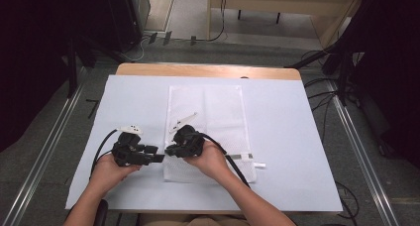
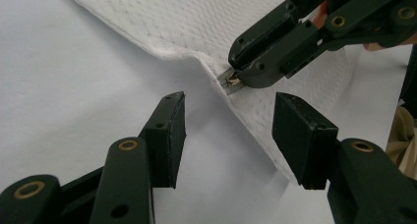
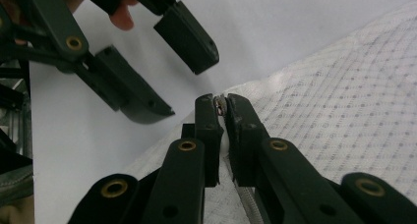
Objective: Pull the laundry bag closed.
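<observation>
Nearest the person, the left gripper sat on the white sheet covering the table, jaws spread apart and holding nothing. Just beyond its tips, the right gripper was clamped on a small metal zipper pull at the left edge of the white mesh bag, which lay flat mid-table.

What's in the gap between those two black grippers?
In the left gripper view, the left gripper stands open, facing the right gripper, which pinches a metal zipper pull. Between them lies the mesh bag's edge on white sheet.
</observation>
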{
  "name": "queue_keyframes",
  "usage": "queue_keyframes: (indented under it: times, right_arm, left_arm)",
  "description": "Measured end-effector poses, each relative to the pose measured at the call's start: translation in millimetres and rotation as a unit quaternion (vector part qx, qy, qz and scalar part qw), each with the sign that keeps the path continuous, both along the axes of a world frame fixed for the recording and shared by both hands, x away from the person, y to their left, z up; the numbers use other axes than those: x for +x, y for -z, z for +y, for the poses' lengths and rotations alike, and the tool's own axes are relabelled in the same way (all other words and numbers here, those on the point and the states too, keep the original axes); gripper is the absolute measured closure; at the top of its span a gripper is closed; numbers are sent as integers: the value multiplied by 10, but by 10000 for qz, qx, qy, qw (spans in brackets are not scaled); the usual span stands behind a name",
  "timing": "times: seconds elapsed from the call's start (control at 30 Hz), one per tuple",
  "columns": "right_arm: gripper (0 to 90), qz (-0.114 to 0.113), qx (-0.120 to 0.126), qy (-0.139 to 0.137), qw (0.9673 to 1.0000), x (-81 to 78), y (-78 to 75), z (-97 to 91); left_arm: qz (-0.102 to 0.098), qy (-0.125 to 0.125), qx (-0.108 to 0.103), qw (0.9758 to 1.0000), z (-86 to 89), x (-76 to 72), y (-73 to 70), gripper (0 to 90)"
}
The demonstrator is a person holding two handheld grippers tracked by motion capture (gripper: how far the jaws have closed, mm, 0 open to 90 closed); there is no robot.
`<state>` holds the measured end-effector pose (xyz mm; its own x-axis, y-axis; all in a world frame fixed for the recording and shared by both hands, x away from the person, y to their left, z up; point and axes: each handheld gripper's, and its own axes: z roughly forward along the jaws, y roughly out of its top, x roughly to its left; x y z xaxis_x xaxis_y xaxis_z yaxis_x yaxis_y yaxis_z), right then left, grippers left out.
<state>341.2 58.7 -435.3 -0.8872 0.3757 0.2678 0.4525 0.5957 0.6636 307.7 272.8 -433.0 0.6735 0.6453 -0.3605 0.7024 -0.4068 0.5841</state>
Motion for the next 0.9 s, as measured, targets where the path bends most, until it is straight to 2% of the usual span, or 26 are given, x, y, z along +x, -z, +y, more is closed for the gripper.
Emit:
queue_keyframes:
  times: [0.2,0.4,0.5,0.7,0.8,0.9]
  right_arm:
    - [859,-71,18,-2,10000,8,-43,3]
    - [859,-25,85,-7,10000,20,-60,0]
    - [859,-34,94,-15,9999,17,-62,5]
    - [859,9,125,-17,9999,17,-62,11]
    - [859,15,137,-31,9999,19,-60,13]
    - [859,47,132,-63,9999,23,-54,12]
  left_arm:
    - [60,25,-19,10000,-43,7,28,479]
    - [142,247,173,9994,-123,30,79,527]
    - [223,265,125,9993,-142,47,98,546]
    - [286,262,53,9992,-146,80,114,654]
    - [322,321,32,9990,-163,89,121,680]
    - [380,310,72,9988,-170,96,119,772]
